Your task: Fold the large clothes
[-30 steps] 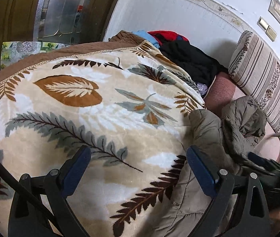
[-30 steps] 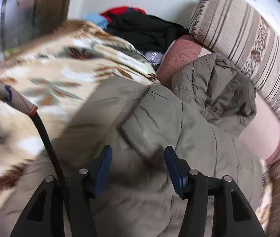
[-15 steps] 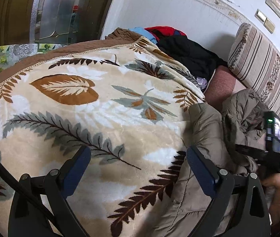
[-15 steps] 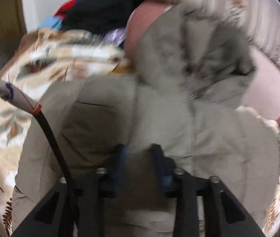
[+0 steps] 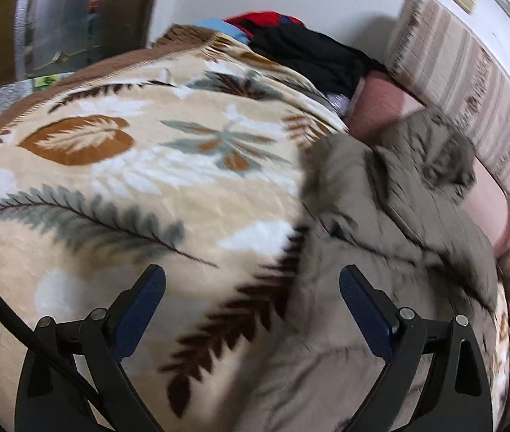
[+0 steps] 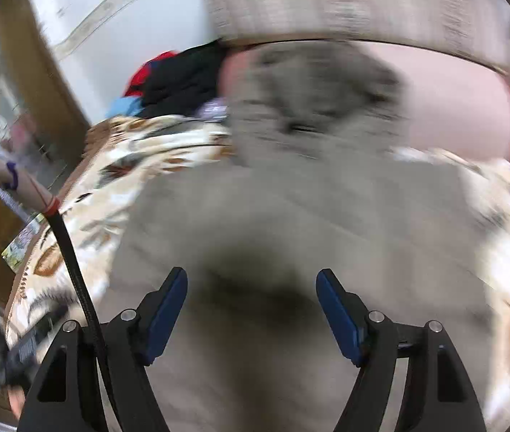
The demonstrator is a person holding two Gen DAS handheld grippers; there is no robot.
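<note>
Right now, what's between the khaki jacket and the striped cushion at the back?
A pink sofa seat lies bare between the khaki jacket and the striped cushion; the jacket's hood rests on its near part. The left wrist view shows it best.

We see a padded jacket [image 5: 392, 252] in matt grey-olive quilted cloth lying on a plush, fuzzy leaf-print blanket [image 5: 139, 187]. Behind it we make out a striped woven fabric cushion [image 5: 471, 82] and a soft, napped pink sofa seat [image 6: 453, 108]. Our gripper fingers [image 6: 163, 309] look like matt black plastic with blue rubbery pads and small shiny metal screws.
</note>
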